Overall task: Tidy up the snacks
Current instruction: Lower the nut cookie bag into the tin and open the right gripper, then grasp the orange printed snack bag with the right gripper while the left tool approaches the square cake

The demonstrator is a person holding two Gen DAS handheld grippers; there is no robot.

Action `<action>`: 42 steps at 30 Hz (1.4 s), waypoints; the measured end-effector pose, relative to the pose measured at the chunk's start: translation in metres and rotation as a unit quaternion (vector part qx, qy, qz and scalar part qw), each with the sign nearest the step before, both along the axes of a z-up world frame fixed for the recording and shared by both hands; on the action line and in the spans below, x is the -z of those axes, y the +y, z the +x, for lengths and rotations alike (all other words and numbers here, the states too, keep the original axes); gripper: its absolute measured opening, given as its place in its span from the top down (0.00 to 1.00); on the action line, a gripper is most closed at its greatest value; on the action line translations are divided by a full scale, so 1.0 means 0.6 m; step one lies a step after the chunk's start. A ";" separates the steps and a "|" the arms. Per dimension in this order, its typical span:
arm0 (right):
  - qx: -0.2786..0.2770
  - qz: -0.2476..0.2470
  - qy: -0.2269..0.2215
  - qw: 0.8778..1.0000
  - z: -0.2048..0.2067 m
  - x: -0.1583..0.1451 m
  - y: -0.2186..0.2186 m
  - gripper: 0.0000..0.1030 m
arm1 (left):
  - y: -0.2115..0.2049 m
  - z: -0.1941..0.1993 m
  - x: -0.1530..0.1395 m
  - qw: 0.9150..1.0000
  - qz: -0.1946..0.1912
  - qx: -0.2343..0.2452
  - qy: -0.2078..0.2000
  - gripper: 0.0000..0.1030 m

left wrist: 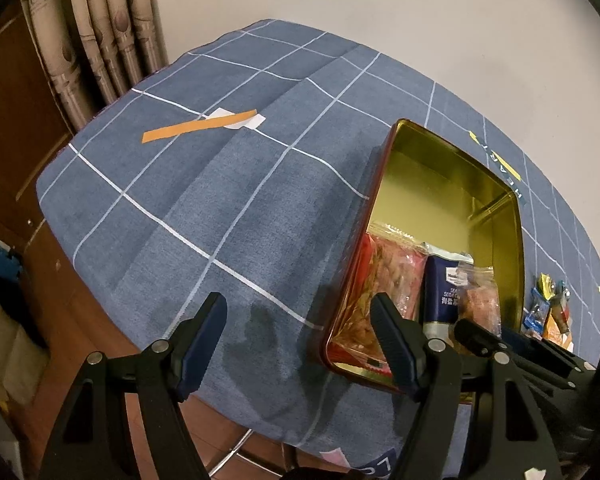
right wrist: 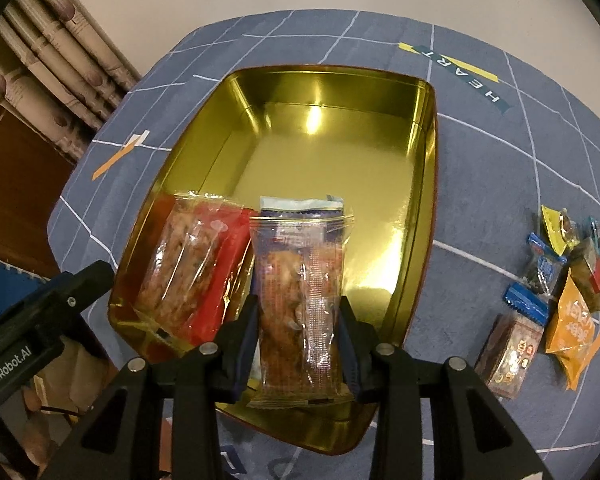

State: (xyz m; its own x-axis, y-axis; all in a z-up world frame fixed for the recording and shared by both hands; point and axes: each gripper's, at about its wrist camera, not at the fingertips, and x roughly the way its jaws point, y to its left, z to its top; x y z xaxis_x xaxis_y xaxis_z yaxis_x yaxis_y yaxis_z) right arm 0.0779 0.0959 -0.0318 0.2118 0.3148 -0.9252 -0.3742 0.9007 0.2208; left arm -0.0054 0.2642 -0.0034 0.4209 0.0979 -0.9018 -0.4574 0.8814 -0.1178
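Observation:
An open gold tin (right wrist: 420, 208) with a red outside (left wrist: 354, 280) lies on the blue checked cloth. In it lie a red-and-clear snack pack (right wrist: 196, 268) and a dark blue cracker pack (right wrist: 300, 208). My right gripper (right wrist: 298, 340) is shut on a clear pack of brown snack (right wrist: 300, 300) and holds it over the tin's near end, above the blue pack. My left gripper (left wrist: 300, 344) is open and empty over the cloth, at the tin's left near corner. The held pack (left wrist: 480, 300) and the right gripper's fingers (left wrist: 484, 340) also show in the left wrist view.
Several loose snack packs (right wrist: 560, 280) lie on the cloth right of the tin, also seen in the left wrist view (left wrist: 548, 312). An orange tape strip (left wrist: 198, 126) lies at the far left. A "HEART" label (right wrist: 460, 72) lies beyond the tin. The table edge drops off at the left and near sides.

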 end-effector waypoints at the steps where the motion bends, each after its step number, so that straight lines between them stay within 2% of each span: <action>1: -0.001 -0.001 0.002 1.000 0.000 -0.001 -0.001 0.63 | 0.000 0.000 0.001 1.000 0.001 0.000 0.000 0.32; 4: 0.003 0.002 0.001 1.000 -0.002 -0.006 -0.006 0.62 | 0.000 -0.001 0.002 1.000 0.002 0.001 0.001 0.32; 8: 0.003 0.005 -0.010 1.000 -0.010 -0.023 -0.007 0.51 | -0.002 0.000 0.003 1.000 0.007 0.003 0.002 0.32; 13: -0.016 0.009 -0.043 0.999 -0.027 -0.061 -0.016 0.51 | -0.004 0.000 0.000 1.000 0.016 0.003 0.000 0.32; 16: -0.029 0.013 -0.070 0.997 -0.034 -0.087 -0.044 0.51 | -0.006 -0.001 -0.001 1.000 0.019 0.005 -0.001 0.32; 20: -0.026 0.010 -0.082 0.996 -0.023 -0.099 -0.112 0.51 | -0.014 0.001 -0.003 1.000 0.026 0.016 0.000 0.32; 26: -0.023 -0.014 -0.082 0.996 0.001 -0.082 -0.242 0.51 | -0.038 0.002 -0.012 0.998 0.049 0.039 -0.006 0.32; 31: -0.038 -0.038 -0.072 0.996 0.019 -0.055 -0.315 0.51 | -0.067 0.004 -0.016 0.996 0.057 0.063 0.000 0.31; 35: -0.070 -0.032 -0.061 0.995 0.032 -0.033 -0.340 0.51 | -0.100 -0.001 -0.017 0.993 0.067 0.092 0.008 0.31; 39: -0.111 -0.034 -0.054 0.992 0.043 -0.010 -0.335 0.51 | -0.137 -0.005 -0.021 0.989 0.073 0.126 0.016 0.30; 42: -0.138 -0.052 -0.059 0.987 0.050 0.009 -0.329 0.48 | -0.164 -0.002 -0.031 0.986 0.080 0.146 0.016 0.28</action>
State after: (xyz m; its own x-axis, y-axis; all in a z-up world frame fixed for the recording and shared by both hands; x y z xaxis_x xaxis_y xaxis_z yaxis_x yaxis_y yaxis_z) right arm 0.1079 -0.1017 -0.0371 0.2389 0.2803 -0.9297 -0.6263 0.7761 0.0731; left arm -0.0067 0.1658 0.0150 0.4235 0.1179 -0.8982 -0.1823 0.9823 0.0430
